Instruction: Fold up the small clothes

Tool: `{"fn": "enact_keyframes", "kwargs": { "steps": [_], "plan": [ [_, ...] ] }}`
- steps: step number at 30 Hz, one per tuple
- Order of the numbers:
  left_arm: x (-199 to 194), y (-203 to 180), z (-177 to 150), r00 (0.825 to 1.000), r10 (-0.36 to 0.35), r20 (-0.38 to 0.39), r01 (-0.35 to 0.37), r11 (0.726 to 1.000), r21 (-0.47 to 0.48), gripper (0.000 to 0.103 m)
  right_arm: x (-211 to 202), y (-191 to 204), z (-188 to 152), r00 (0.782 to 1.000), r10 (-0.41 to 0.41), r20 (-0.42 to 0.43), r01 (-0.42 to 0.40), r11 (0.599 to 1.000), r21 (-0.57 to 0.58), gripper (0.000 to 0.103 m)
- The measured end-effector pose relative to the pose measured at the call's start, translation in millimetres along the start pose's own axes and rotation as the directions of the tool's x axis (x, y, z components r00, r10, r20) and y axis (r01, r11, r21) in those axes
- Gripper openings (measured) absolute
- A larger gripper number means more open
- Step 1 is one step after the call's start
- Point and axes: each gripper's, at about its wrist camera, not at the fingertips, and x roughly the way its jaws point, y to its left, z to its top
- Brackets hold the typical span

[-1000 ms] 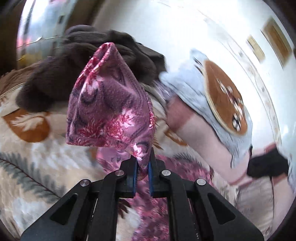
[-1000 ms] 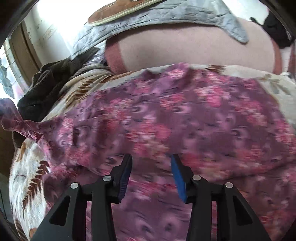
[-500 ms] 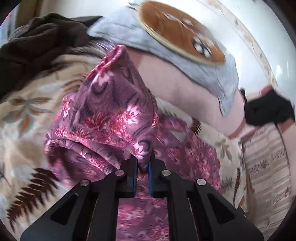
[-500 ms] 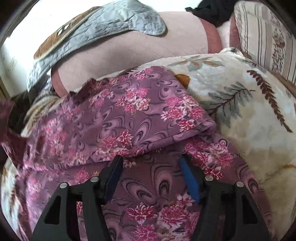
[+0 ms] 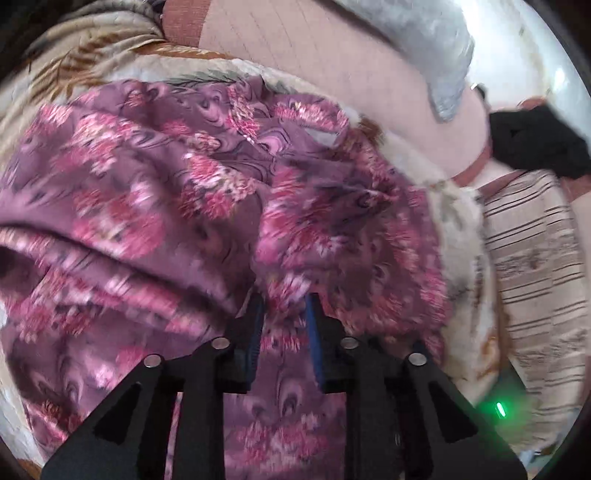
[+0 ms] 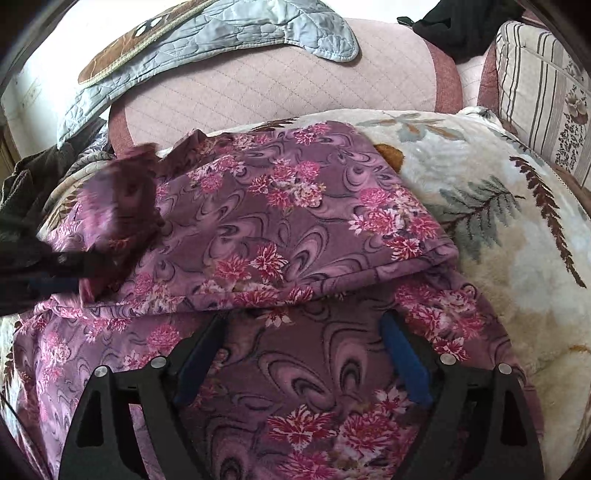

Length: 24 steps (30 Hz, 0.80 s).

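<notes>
A purple garment with pink flowers (image 6: 295, 221) lies on a leaf-patterned blanket (image 6: 498, 240), its upper layer folded over the lower one. My right gripper (image 6: 303, 321) hovers just over the lower layer near the fold's edge. Its jaws are wide and still opening, with nothing pinched between them. In the left wrist view the garment (image 5: 147, 184) is blurred and bunched. My left gripper (image 5: 285, 306) has its jaws opening, and a loose fold of cloth sits in the gap, clear of the pads. The left gripper (image 6: 55, 273) also shows as a dark blur beside a raised cloth corner.
A pink quilted cushion (image 6: 277, 85) rises behind the blanket, with a grey quilted cover (image 6: 221, 33) draped on top. A black cloth (image 6: 461, 26) and a striped cushion (image 6: 543, 92) are at the right. A dark brown garment (image 6: 22, 177) lies at the left.
My left gripper brought the held corner down and across onto the rest of the garment, and its jaws have parted. My right gripper's jaws spread wider and it moved to the fold's edge.
</notes>
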Motion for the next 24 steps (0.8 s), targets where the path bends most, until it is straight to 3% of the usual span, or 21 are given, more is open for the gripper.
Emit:
{"fn": "enact_keyframes", "kwargs": {
  "steps": [3,5,7,9,11,15,17,18,19,20,24],
  "plan": [
    [-33,34,-9,0.997,-0.032,0.064,0.035,0.998,-0.05,0.044,-11,-7,10,0.999,0.045,0.022,-0.046,0.997,0.062,0.084],
    [-45,65,-12,0.995,0.002,0.099,0.008,0.994,-0.109,0.044,-21,-10,18,0.99,0.12,0.076,-0.129,0.983,0.128,0.085],
    [-41,90,-8,0.996,0.038,0.077,-0.024,0.985,-0.171,0.044,-21,-5,29,0.975,0.203,0.092,-0.216,0.96,0.177,0.086],
    [-33,113,-11,0.999,0.005,0.044,0.005,0.972,-0.236,0.038,-14,7,41,0.966,0.246,0.08,-0.257,0.946,0.196,0.086],
    [-33,117,-14,0.998,-0.017,0.058,0.03,0.972,-0.232,0.036,-4,18,47,0.962,0.266,0.054,-0.271,0.939,0.211,0.086],
    [-32,102,-18,0.998,0.02,0.063,-0.01,0.988,-0.156,0.037,19,31,49,0.944,0.329,-0.016,-0.307,0.896,0.32,0.084],
    [-32,97,-21,0.997,0.032,0.068,-0.022,0.991,-0.131,0.037,24,32,48,0.931,0.364,-0.024,-0.331,0.87,0.366,0.074],
    [-30,94,-21,0.997,0.029,0.068,-0.02,0.991,-0.13,0.037,28,33,48,0.931,0.363,-0.044,-0.323,0.872,0.368,0.045],
    [-32,100,-20,0.998,0.022,0.067,-0.013,0.991,-0.134,0.037,30,34,50,0.925,0.375,-0.066,-0.328,0.873,0.359,0.008],
    [-33,104,-19,0.998,0.011,0.064,-0.002,0.99,-0.142,0.037,30,33,53,0.919,0.386,-0.078,-0.337,0.875,0.349,0.009],
    [-34,116,-17,0.997,-0.039,0.06,0.05,0.982,-0.182,0.037,4,9,72,0.929,0.365,0.052,-0.363,0.879,0.31,0.009]
  ]
}}
